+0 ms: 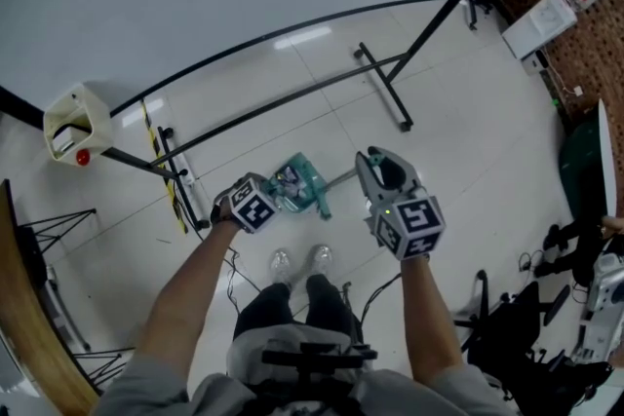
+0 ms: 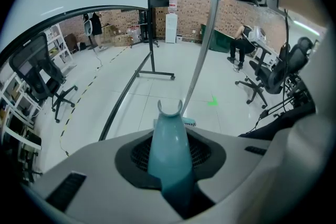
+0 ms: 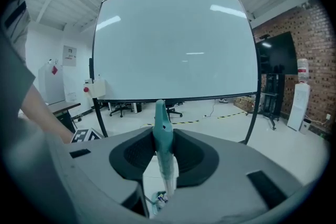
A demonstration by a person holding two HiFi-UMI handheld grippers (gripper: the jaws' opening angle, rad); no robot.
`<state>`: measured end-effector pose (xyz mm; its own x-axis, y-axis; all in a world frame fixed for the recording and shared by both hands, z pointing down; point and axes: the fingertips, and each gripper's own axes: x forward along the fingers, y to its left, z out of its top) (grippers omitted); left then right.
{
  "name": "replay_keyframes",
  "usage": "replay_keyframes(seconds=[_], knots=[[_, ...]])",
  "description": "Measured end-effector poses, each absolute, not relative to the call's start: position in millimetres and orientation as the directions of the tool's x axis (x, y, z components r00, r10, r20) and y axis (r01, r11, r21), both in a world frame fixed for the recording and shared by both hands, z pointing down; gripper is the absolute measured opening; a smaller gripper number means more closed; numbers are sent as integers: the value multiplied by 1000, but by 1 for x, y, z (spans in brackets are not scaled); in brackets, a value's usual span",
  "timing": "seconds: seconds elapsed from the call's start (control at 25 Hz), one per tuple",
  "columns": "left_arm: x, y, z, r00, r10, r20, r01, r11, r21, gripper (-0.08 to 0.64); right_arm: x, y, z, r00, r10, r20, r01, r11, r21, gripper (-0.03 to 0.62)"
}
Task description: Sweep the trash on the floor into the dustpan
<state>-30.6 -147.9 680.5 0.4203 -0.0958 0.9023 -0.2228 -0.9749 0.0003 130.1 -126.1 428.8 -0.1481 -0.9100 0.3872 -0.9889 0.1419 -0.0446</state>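
Note:
In the head view my left gripper [image 1: 274, 198] is shut on the handle of a teal dustpan [image 1: 302, 185] that rests on the white floor in front of my shoes. Crumpled trash [image 1: 288, 177] lies inside the pan. The left gripper view shows that teal dustpan handle [image 2: 169, 150] clamped between the jaws of the left gripper [image 2: 170, 168]. My right gripper [image 1: 380, 172] is shut on the broom. Its teal grip [image 3: 161, 136] stands between the jaws of the right gripper [image 3: 163, 157], and its grey pole [image 2: 206, 44] slants down to the broom head [image 2: 189, 122] beside the pan.
A large white screen on a black wheeled frame [image 1: 390, 88] stands ahead. Yellow-black tape [image 1: 162, 163] runs along the floor at left. Also nearby are a white box with a red button [image 1: 76, 124], a wooden tabletop edge [image 1: 21, 307] and office chairs [image 1: 507, 331] at right.

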Motion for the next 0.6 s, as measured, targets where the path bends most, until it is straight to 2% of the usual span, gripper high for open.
replay_keyframes(seconds=[0.6], knots=[[-23, -144, 678, 422, -101, 901, -173, -984, -29, 89, 53, -176, 415, -333, -884, 328, -943, 322, -87, 101]])
